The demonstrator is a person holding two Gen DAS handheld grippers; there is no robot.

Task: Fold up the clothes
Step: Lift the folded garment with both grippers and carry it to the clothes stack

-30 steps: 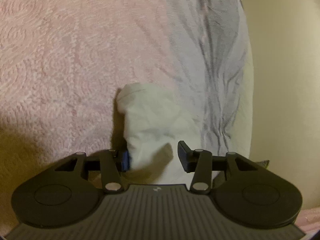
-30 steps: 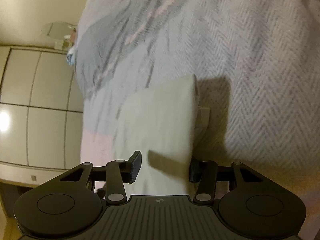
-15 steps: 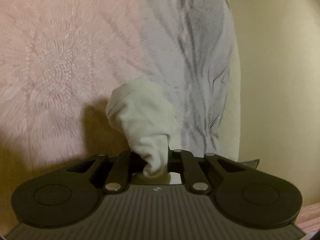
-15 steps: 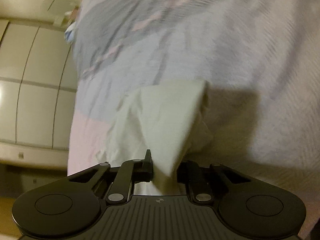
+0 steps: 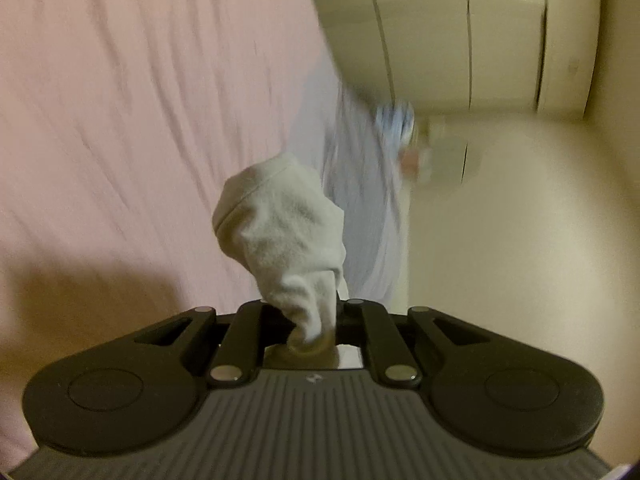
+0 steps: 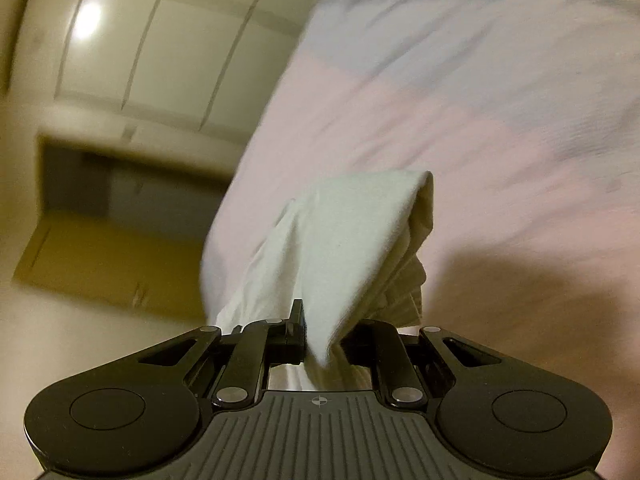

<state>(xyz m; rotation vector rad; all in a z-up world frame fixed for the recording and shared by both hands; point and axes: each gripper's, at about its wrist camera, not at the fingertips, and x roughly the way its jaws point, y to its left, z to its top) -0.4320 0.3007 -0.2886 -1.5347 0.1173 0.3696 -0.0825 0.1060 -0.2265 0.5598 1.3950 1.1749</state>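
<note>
On my left gripper (image 5: 316, 320) the jaws are drawn nearly together, clamped on a bunched end of the white garment (image 5: 286, 236). The cloth rises out of the grip in a rounded, hemmed lump, held clear of the pink bedspread (image 5: 132, 100) behind it. A grey streaked blanket (image 5: 360, 200) runs along the bed's edge, with pale cupboard doors (image 5: 480, 32) beyond.

On my right gripper (image 6: 320, 344) the jaws are likewise almost closed, pinching a folded part of the same white garment (image 6: 352, 240). It stands up from the grip as a peaked fold, with more layers hanging to the right and a loose part trailing down on the left. It is lifted above the bedspread (image 6: 400, 128), where the blanket (image 6: 500, 32) lies farther back. Both views are blurred.
</note>
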